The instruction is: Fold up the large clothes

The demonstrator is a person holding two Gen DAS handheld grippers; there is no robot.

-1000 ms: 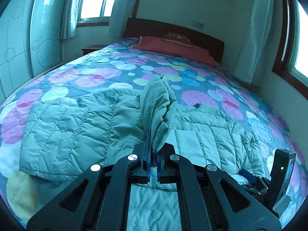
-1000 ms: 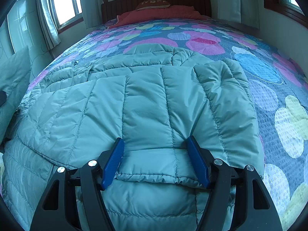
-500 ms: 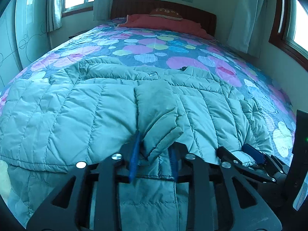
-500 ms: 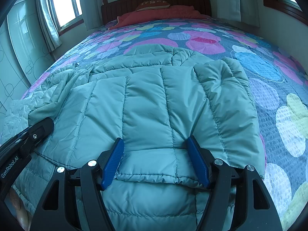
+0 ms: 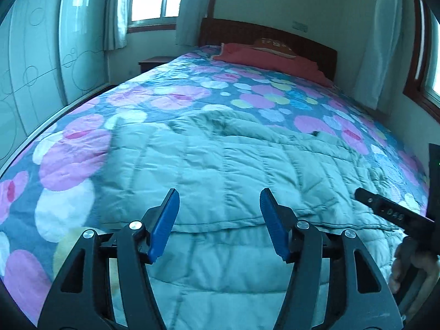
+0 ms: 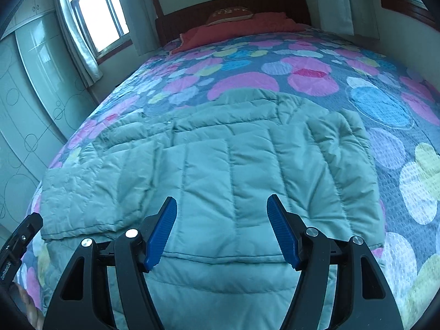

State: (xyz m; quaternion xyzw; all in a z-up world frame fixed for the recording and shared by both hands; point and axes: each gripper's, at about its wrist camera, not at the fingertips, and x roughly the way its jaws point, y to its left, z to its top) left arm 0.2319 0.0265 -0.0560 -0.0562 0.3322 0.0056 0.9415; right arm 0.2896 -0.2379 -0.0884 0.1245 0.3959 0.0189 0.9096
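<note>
1. Now that our left gripper has let go of the sleeve it was pinching a second ago, its blue pads stand wide apart with nothing between them, hovering just above the near hem of the jacket.
2. Our right gripper also hangs with its jaws spread and empty, as it did a second ago, over the near edge of the folded panel.
3. Just beyond the pads, the pale green quilted jacket lies flat on the bedspread, near the foot of the bed. In the right wrist view the sleeve we carried across now rests folded over the body on the left, and the right side is folded in as well.
4. We judge that both side folds are done, so the next step is probably to grasp the near hem with both grippers and fold the jacket lengthwise toward the collar. The puffy fill may spring the folds open.
5. Farther off, a red pillow lies against the wooden headboard.
</note>
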